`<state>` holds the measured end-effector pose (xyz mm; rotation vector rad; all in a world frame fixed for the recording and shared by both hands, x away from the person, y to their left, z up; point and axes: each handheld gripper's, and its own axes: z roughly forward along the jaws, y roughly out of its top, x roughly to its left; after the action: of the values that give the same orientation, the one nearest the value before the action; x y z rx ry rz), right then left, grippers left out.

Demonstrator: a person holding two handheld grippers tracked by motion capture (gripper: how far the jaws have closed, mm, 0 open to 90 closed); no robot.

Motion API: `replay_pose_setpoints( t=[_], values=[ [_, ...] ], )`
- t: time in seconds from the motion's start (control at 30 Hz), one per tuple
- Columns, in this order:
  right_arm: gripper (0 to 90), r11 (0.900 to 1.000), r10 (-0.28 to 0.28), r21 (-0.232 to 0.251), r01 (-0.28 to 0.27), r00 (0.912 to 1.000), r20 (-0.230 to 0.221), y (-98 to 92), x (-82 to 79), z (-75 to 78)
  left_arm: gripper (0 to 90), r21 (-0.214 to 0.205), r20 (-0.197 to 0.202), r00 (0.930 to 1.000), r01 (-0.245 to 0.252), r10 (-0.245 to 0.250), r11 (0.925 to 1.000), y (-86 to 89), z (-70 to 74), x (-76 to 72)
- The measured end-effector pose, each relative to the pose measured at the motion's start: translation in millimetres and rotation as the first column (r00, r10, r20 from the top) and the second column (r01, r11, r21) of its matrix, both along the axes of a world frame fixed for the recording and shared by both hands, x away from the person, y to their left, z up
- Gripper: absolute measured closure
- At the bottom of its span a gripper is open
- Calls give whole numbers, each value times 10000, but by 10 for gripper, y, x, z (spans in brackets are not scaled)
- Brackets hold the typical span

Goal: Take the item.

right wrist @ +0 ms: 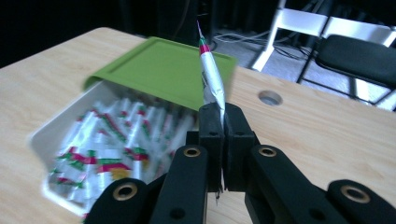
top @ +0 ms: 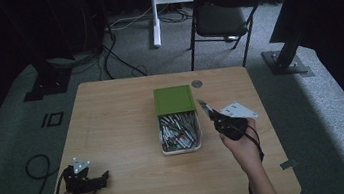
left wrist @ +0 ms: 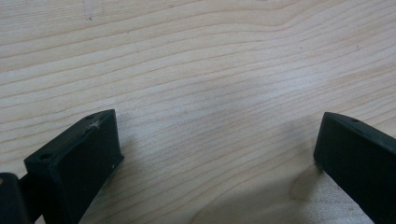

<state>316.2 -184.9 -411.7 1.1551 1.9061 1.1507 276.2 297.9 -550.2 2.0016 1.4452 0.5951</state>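
Note:
A white box [top: 161, 137] [right wrist: 51, 135] holds several silver sachets [top: 179, 130] [right wrist: 107, 140] with red and green ends. Its green lid [top: 174, 99] [right wrist: 163, 70] is slid back over the far half. My right gripper [top: 211, 113] [right wrist: 219, 119] hovers just right of the box, shut on one sachet [top: 203, 105] [right wrist: 210, 77] that sticks up past the jaws. My left gripper [top: 101, 178] [left wrist: 217, 149] rests low over bare wood at the table's front left corner, open with nothing between its fingers [left wrist: 86, 154].
The wooden table [top: 112, 120] has a round cable hole [top: 197, 83] [right wrist: 271, 97] behind the box. A black chair [top: 222, 12] [right wrist: 359, 56] and a white desk leg [top: 154, 13] stand beyond the far edge. A black cable [top: 35, 168] loops on the floor at left.

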Motion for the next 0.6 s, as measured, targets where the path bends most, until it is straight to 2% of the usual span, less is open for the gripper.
replay_pose_setpoints(
  t=[0.07,0.13,0.23,0.37,0.6],
  values=[
    [883,9997,-258,-14,258,9997,-14,-70,28,-42,13,-23,11,10000,-20,20,10000,-2,-1,0],
    [883,9967,-694,-414,693,9976,-19,-141,62,-91,13,-7,13,10000,-3,3,10000,-1,-1,0],
    [882,9938,-1036,-427,1029,9945,-155,-232,111,-159,13,-20,11,10000,-13,13,10000,-2,-1,0],
    [882,9914,-1308,-176,1300,9902,-487,-331,175,-265,13,-7,2,10000,-2,2,10000,-1,-1,-1],
    [881,9848,-1725,-347,1701,9812,-871,-453,314,-450,13,-1,-7,10000,-7,7,10000,-1,0,-1]
  ],
)
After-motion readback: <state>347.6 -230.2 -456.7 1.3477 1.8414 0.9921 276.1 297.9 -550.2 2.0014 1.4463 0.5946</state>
